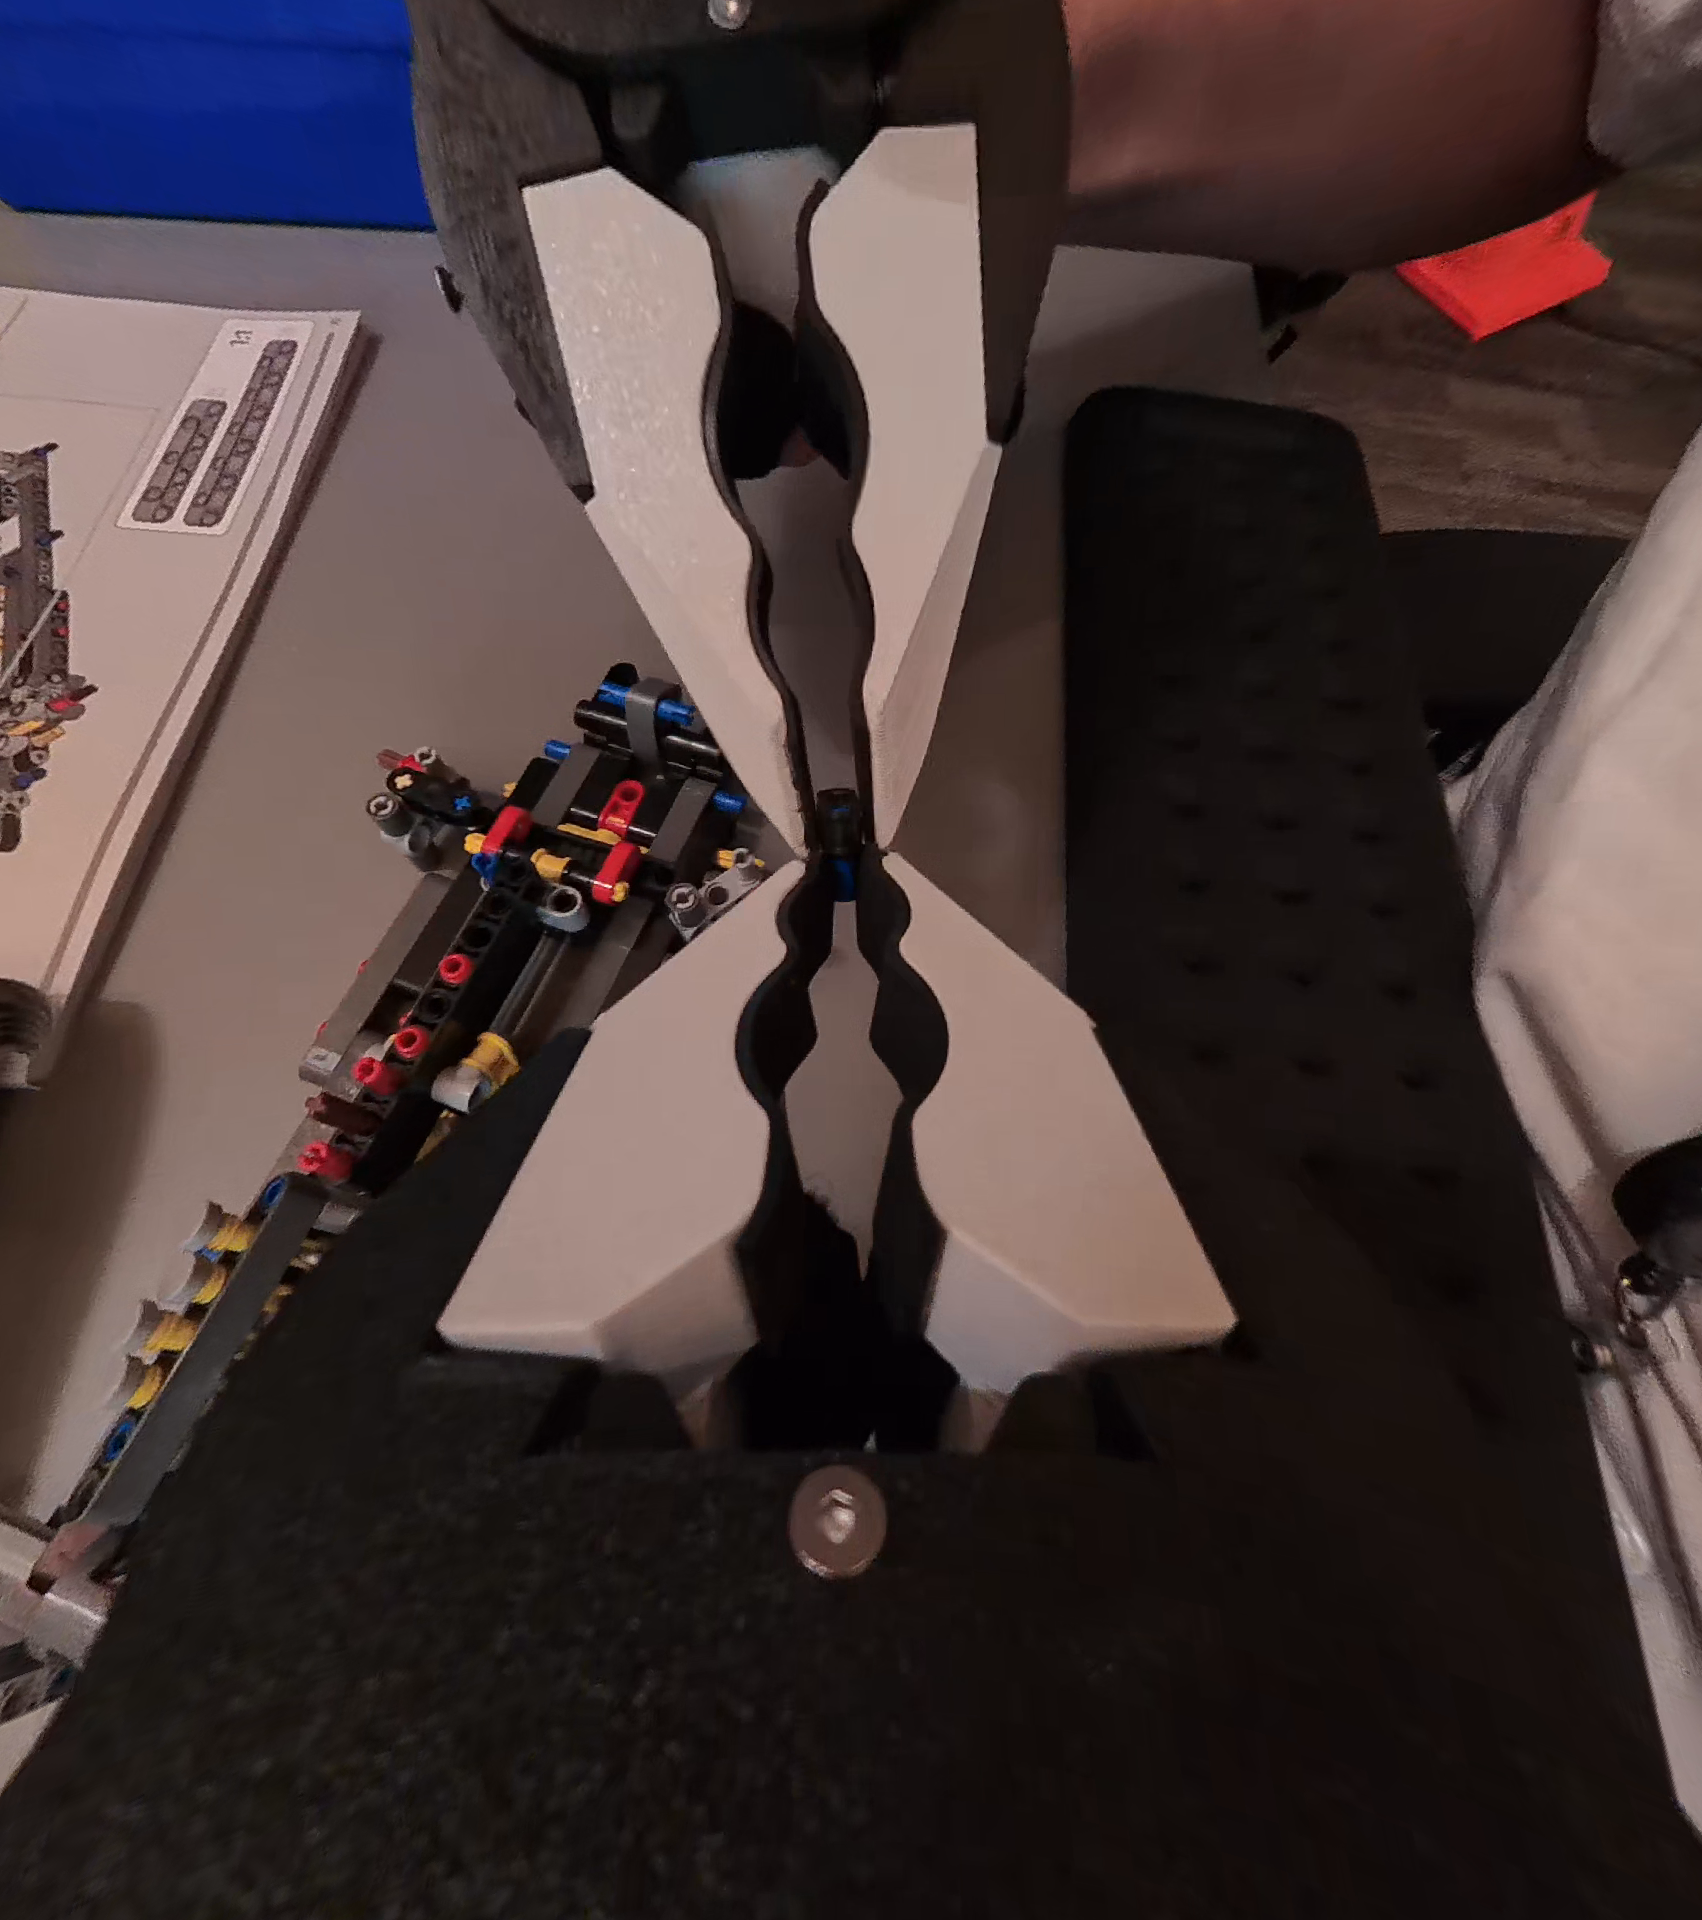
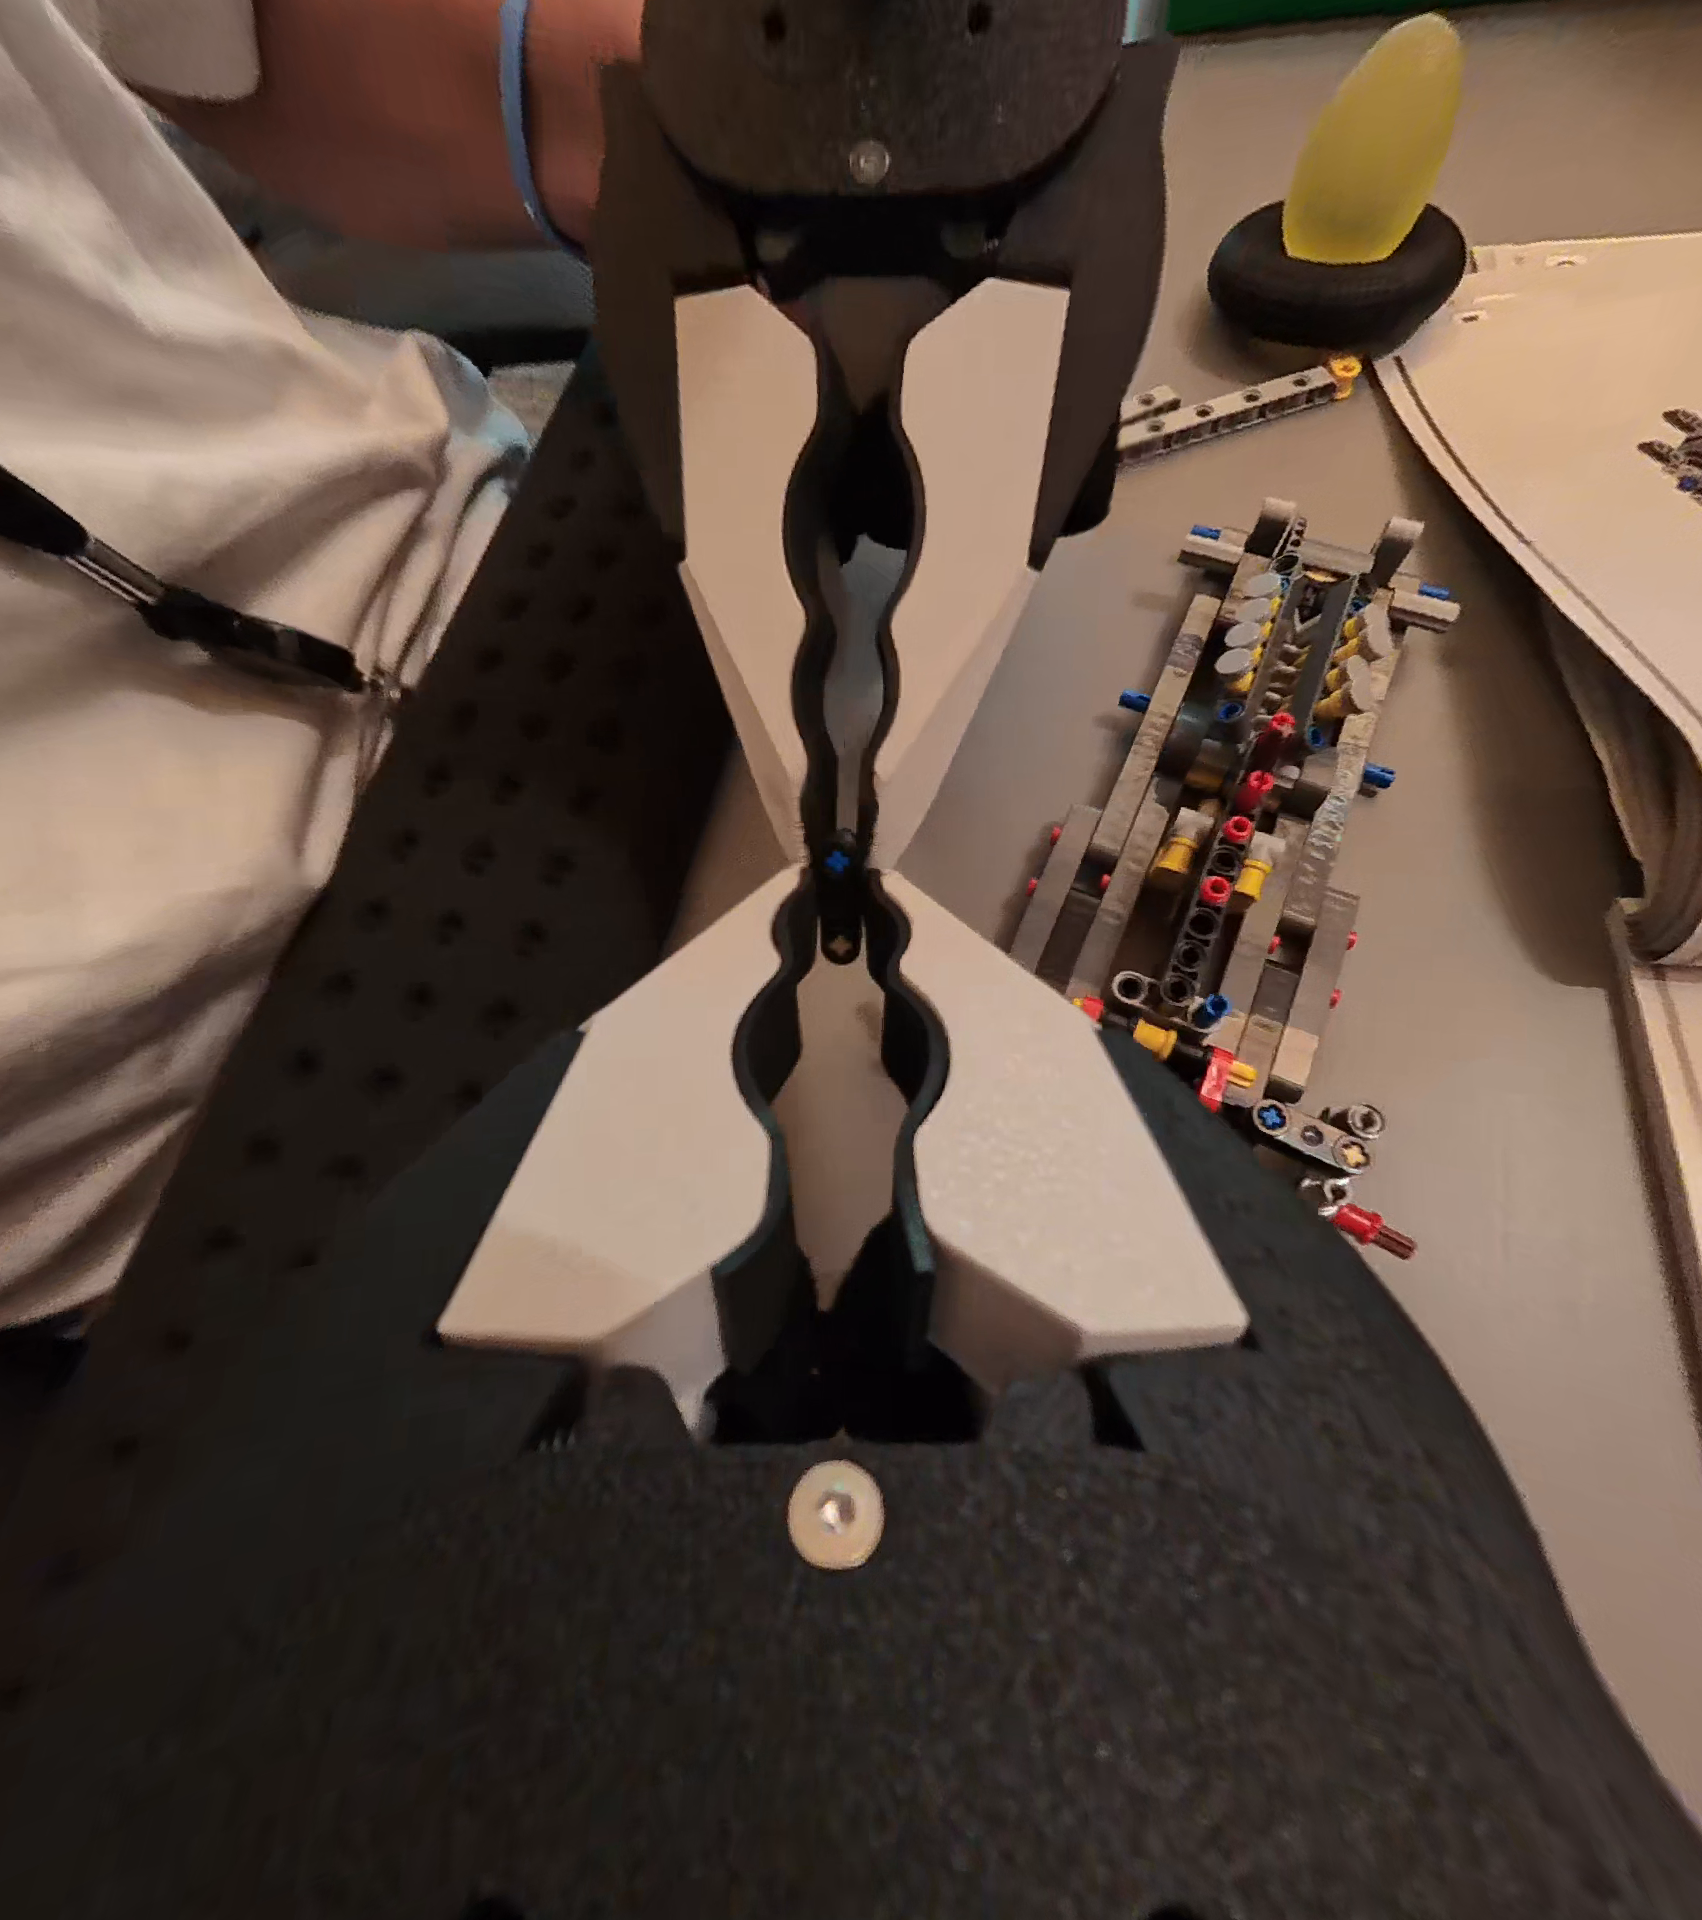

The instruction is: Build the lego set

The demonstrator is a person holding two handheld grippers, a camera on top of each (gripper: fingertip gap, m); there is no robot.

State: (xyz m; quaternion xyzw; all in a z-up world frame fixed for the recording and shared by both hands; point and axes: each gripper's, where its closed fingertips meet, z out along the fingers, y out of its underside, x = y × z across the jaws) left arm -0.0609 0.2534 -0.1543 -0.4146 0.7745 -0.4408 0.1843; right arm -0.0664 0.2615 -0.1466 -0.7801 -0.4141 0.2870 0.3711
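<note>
My two grippers meet tip to tip above the table's edge. My right gripper (image 2: 839,920) is shut on a short black beam (image 2: 839,925) with cross holes. It comes in from the top of the left wrist view (image 1: 834,821). A blue pin (image 1: 843,878) sticks out of that beam. My left gripper (image 1: 841,883) is shut on the blue pin. It reaches in from the top of the right wrist view (image 2: 839,831). The part-built grey and black lego chassis (image 1: 535,935) lies on the table beside both grippers, and also shows in the right wrist view (image 2: 1262,810).
An open instruction booklet (image 1: 99,540) (image 2: 1657,582) lies past the chassis. A black tyre with a yellow piece in it (image 2: 1335,270) and a loose grey beam (image 2: 1231,400) lie farther off. A black perforated board (image 1: 1242,831) and the person's torso (image 2: 99,727) are close by.
</note>
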